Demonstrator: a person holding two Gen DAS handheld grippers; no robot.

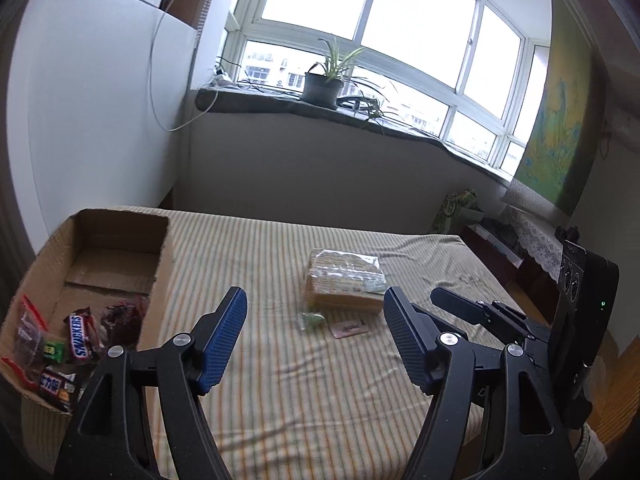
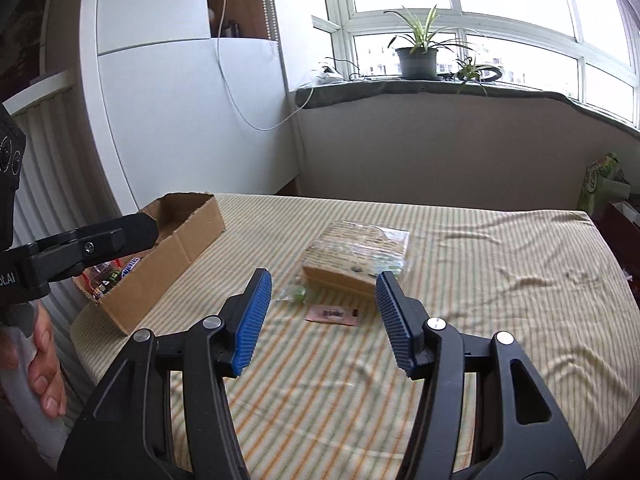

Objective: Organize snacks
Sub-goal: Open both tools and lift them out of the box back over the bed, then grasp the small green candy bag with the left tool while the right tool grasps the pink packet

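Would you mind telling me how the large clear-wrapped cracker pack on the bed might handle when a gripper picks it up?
The cracker pack looks blocky and flat-sided, so it probably stays stiff rather than drooping. Its glossy clear wrap may be slippery against the pads. It lies flat on the soft striped bedsheet, so it seems unlikely to roll or tip, though it may sink slightly if pressed.

Matt corrugated cardboard box (image 1: 120,248), glossy wrappers (image 1: 80,336)

A brown bar wrapper (image 1: 81,336) inside the cardboard box (image 1: 120,224) reads "SNICKERS". Other wrappers in that box carry print too small to read.
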